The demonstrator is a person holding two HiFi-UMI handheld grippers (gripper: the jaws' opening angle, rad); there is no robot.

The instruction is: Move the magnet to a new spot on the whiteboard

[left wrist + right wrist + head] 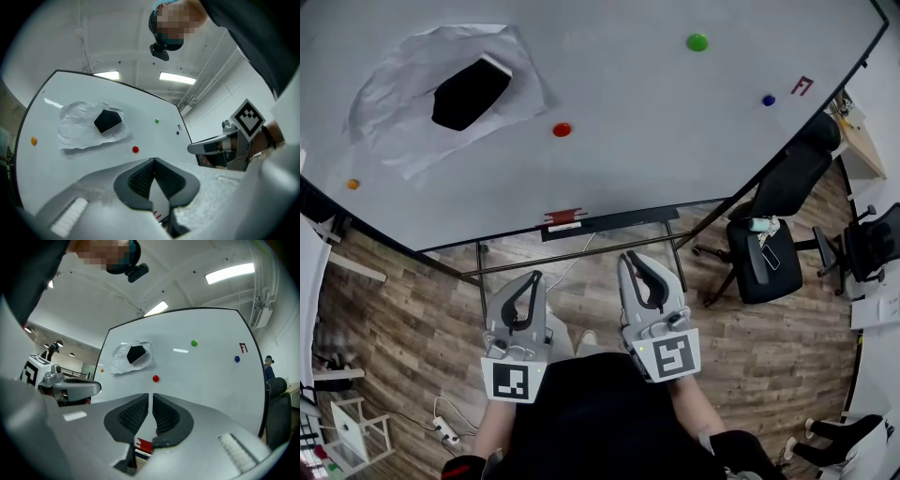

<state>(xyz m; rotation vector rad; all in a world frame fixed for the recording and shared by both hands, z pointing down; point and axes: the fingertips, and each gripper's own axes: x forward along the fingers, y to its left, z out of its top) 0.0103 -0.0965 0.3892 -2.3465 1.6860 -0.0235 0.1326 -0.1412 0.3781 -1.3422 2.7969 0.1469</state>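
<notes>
My left gripper (153, 160) has its fingers clenched tip to tip on nothing, and my right gripper (149, 395) has its fingers almost together, a thin slit between them and nothing in it. Both are well short of the whiteboard (628, 141). The red magnet (562, 129) sits on the board straight ahead of both pairs of fingers, well apart from them. Beyond it and to the left a black block (471, 92) lies on a crumpled sheet of paper (403, 112). An orange magnet (353, 184) is far off to the left of my fingers, a green magnet (697, 42) is beyond and to the right, and a blue magnet (768, 99) is further right beside a red mark (802, 85). Only the head view shows the whole tray (619, 221) under the board's near edge, just ahead of my fingertips, with a red thing (563, 217) lying in it — I cannot tell what it is. That view alone also gives the wooden floor (422, 309) and a black office chair (766, 262) to the right of my right fingers. The gripper views alone show the ceiling lights (177, 78) above the board, and each shows the other gripper side-on.
</notes>
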